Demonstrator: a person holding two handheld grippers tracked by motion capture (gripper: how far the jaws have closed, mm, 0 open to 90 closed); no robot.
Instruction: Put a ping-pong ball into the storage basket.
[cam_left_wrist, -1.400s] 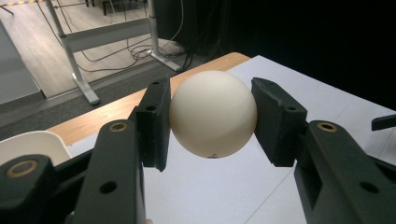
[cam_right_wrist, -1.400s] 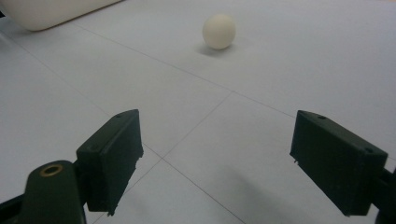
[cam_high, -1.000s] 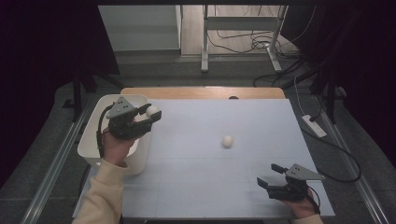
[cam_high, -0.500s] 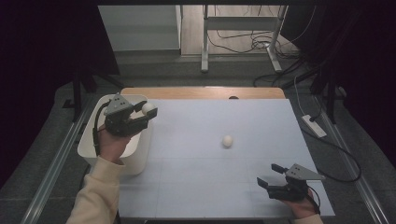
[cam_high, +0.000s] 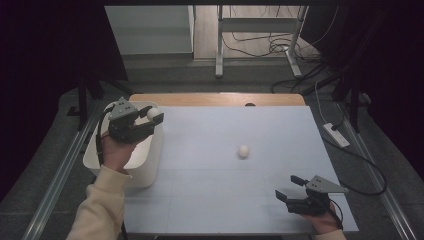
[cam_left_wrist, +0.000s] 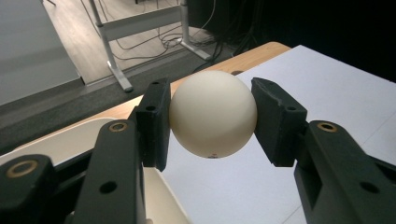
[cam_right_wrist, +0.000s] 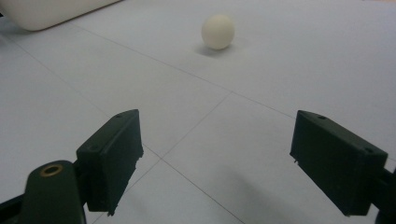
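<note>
left gripper (cam_high: 150, 120): pinching cream ball (cam_left_wrist: 212, 113) above white bin (cam_high: 150, 170) rim, table (cam_high: 210, 200) 9 o'clock edge
right gripper (cam_high: 290, 189): spread, 5 o'clock corner
second ball (cam_high: 243, 151): centre, open table around

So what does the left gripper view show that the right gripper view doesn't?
Left gripper view: a ball pinched between its tool's jaws, over the bin's rim, with floor and a metal frame beyond.

Right gripper view: its tool open and holding nothing, low over the table, with a second ball lying loose ahead.

Both: the white table and a bit of the white bin.
</note>
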